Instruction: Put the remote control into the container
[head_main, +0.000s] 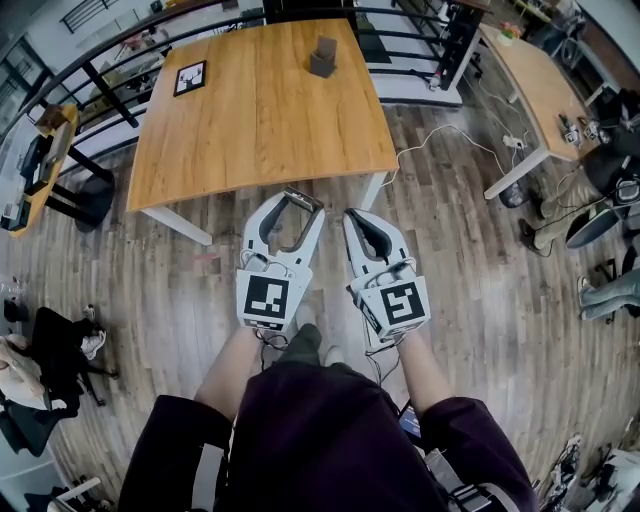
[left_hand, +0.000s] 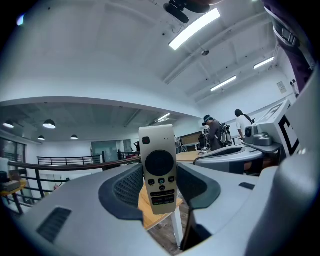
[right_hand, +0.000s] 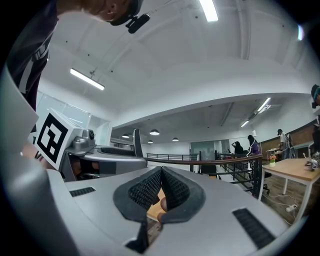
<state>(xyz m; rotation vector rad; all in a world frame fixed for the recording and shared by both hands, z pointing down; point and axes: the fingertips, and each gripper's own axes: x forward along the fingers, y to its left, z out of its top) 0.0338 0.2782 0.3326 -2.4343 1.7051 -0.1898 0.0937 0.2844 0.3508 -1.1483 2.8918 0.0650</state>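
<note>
A pale grey remote control (head_main: 303, 197) with a round dark pad (left_hand: 159, 167) stands upright between the jaws of my left gripper (head_main: 292, 202), which is shut on its sides. Both grippers are held in the air over the wooden floor, just short of the near edge of the wooden table (head_main: 260, 110). A small dark grey container (head_main: 323, 58) stands at the table's far side, well ahead of both grippers. To the right of the left gripper, my right gripper (head_main: 358, 218) is shut with nothing in it, its ribbed pads (right_hand: 172, 190) pressed together.
A black-and-white marker card (head_main: 189, 77) lies on the far left of the table. White table legs (head_main: 375, 190) stand just ahead of the grippers. A white cable (head_main: 440, 135) trails over the floor towards a second table (head_main: 540, 85) at the right. A black railing (head_main: 110, 50) runs behind.
</note>
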